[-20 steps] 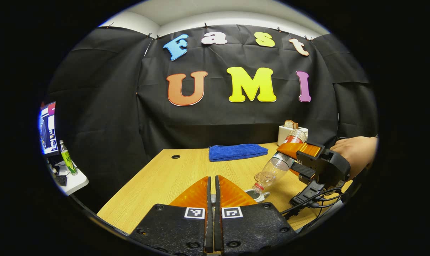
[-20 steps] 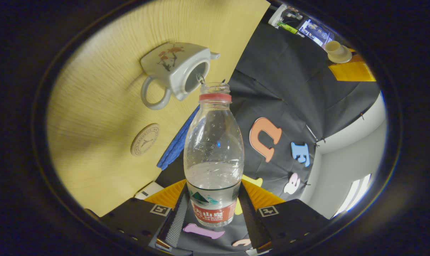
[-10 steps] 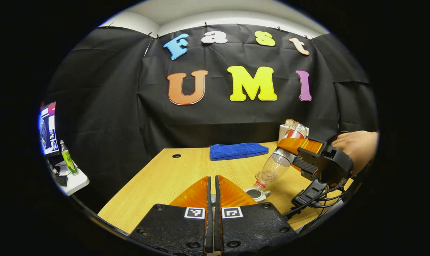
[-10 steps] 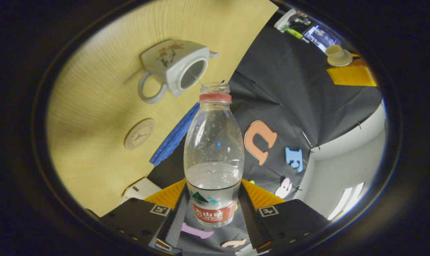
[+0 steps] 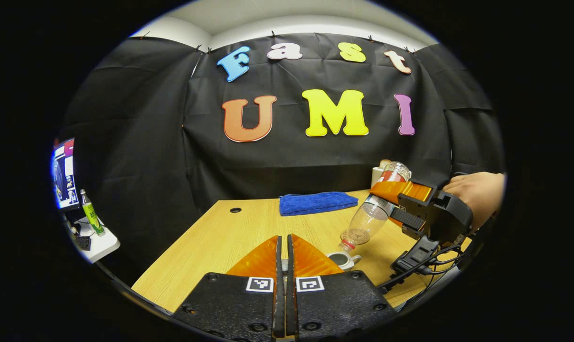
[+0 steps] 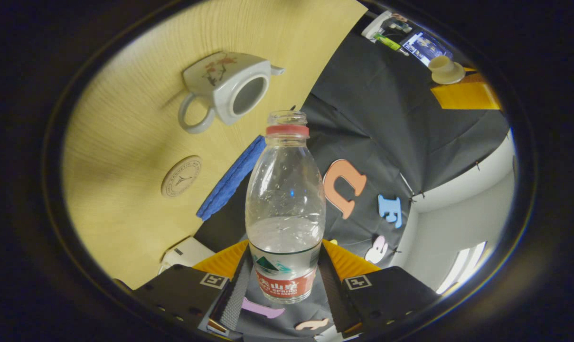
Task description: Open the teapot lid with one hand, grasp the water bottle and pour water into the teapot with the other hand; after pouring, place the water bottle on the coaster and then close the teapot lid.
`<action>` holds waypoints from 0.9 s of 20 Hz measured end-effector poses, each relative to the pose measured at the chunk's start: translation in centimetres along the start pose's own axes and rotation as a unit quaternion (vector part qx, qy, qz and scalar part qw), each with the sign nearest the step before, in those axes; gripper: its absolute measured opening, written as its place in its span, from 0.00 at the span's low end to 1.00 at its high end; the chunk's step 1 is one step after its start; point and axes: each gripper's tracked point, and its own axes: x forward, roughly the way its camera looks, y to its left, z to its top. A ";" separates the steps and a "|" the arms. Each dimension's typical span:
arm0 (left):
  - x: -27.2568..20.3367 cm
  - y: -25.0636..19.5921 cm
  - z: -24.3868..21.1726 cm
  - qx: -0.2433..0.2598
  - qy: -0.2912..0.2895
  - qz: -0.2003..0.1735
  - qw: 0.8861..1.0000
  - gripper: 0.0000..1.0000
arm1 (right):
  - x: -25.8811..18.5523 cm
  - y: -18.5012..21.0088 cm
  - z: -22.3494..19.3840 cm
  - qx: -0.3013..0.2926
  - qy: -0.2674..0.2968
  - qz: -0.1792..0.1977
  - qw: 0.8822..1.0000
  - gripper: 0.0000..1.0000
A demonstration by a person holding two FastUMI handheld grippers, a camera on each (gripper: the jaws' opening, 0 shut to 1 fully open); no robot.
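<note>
**Clear bottle tipped over the open teapot**

Clear plastic sits between the right gripper's jaws: both fingers press on the labelled lower part of the bottle, which is uncapped and holds a little water near its base end. In the left gripper view the same bottle slants mouth-down, its neck just above the teapot, with a hand behind the gripper that carries it.

The left gripper has its jaws nearly closed, a thin slit between them; the lid shows at its tips in the right gripper view, though the contact itself is hard to make out.

On the wooden tabletop the white teapot stands with its round opening uncovered, handle and spout on opposite sides. The round coaster lies bare near it, apart from it. A blue cloth lies at the far edge of the tabletop.
</note>
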 end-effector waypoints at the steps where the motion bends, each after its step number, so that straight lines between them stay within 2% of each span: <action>1: 0.0 -0.1 0.1 -0.001 0.000 -0.001 1.000 0.04 | 0.1 0.6 -0.1 0.013 -0.001 0.008 1.000 0.74; 3: 0.3 0.1 -0.2 -0.003 0.001 0.001 1.000 0.04 | 0.2 1.1 0.2 0.057 -0.005 0.014 0.998 0.76; 5: 0.6 0.6 -0.7 -0.007 0.007 0.006 1.000 0.04 | 0.1 2.9 0.5 0.126 -0.011 0.046 0.991 0.74; 6: 0.6 0.8 -0.6 -0.009 0.008 0.009 1.000 0.04 | -0.1 3.6 0.8 0.160 -0.014 0.062 0.985 0.77; 7: 0.6 1.0 -0.6 -0.012 0.007 0.011 1.000 0.04 | -0.2 4.1 1.0 0.193 -0.017 0.072 0.978 0.74; 8: 0.5 1.0 -0.5 -0.016 0.005 0.007 1.000 0.04 | -0.4 4.6 1.2 0.231 -0.020 0.083 0.969 0.76; 9: 0.6 0.6 -0.5 -0.019 0.004 -0.002 1.000 0.04 | -0.4 5.0 1.4 0.281 -0.025 0.095 0.955 0.77; 11: 0.8 0.4 -0.7 -0.022 0.005 -0.011 1.000 0.04 | -0.6 5.7 1.4 0.397 -0.029 0.117 0.910 0.77; 13: 1.1 0.6 -0.9 -0.021 0.008 -0.005 1.000 0.04 | -0.2 4.4 0.7 0.497 -0.036 0.108 0.860 0.76; 15: 1.1 0.3 -1.0 -0.022 0.007 -0.006 1.000 0.04 | 0.8 3.5 -0.6 0.587 -0.037 0.100 0.803 0.74; 16: 1.2 0.1 -1.0 -0.024 0.007 -0.008 1.000 0.03 | 1.2 2.8 -1.7 0.636 -0.034 0.090 0.766 0.76; 18: 1.4 -0.3 -1.2 -0.028 0.009 -0.011 0.999 0.04 | 2.0 1.7 -3.2 0.732 -0.036 0.087 0.675 0.74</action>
